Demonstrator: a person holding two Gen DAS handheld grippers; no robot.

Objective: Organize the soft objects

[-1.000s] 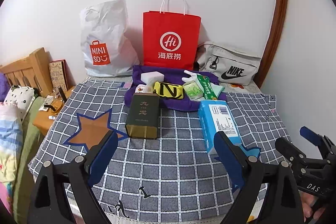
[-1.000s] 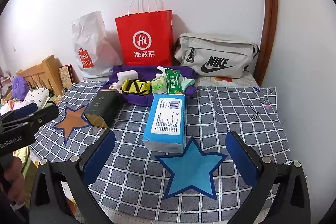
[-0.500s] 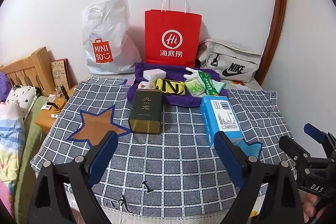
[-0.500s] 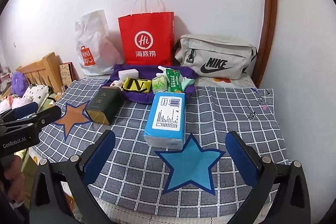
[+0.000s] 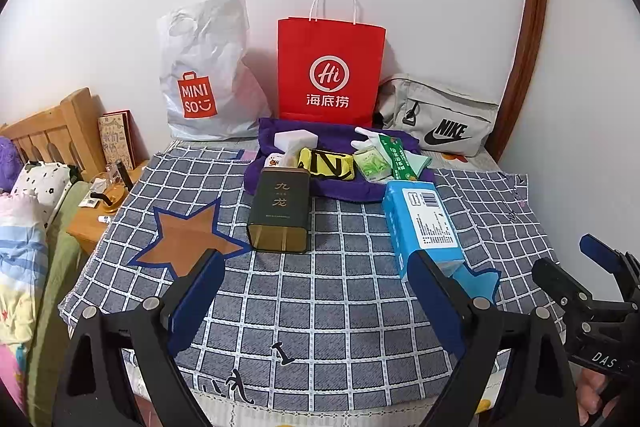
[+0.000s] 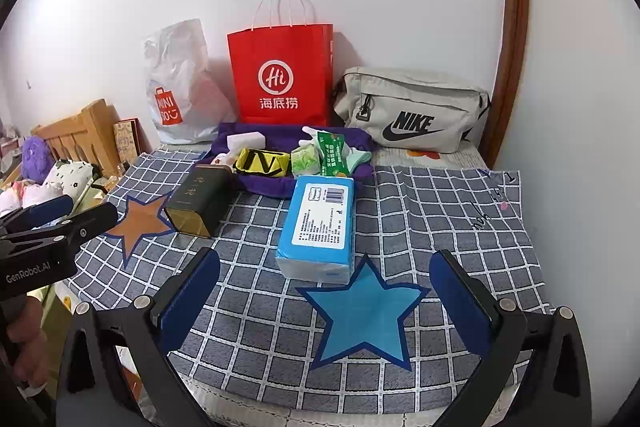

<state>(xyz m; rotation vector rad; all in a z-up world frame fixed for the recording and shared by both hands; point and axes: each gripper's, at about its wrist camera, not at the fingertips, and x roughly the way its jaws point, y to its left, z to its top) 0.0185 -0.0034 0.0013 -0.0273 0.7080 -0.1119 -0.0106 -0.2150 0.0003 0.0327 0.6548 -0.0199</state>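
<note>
A blue tissue pack point(image 6: 318, 227) lies mid-table on the checked cloth; it also shows in the left wrist view point(image 5: 422, 225). A dark green tin point(image 5: 280, 213) lies to its left, seen too in the right wrist view point(image 6: 198, 199). Behind them a purple cloth point(image 5: 344, 187) holds a white sponge point(image 5: 295, 139), a yellow-black pouch point(image 5: 326, 165), a green packet point(image 5: 372, 167) and other small items. My left gripper point(image 5: 316, 297) and right gripper point(image 6: 326, 293) are both open and empty, above the table's near edge.
A white Miniso bag point(image 5: 204, 75), a red paper bag point(image 5: 330, 71) and a grey Nike bag point(image 5: 440, 119) stand against the back wall. A brown star point(image 5: 184, 239) and a blue star point(image 6: 362, 311) mark the cloth. A bed and nightstand point(image 5: 92, 223) are left.
Both grippers have drawn back and risen slightly, so the table objects sit a little farther off. Nothing on the table has moved.
</note>
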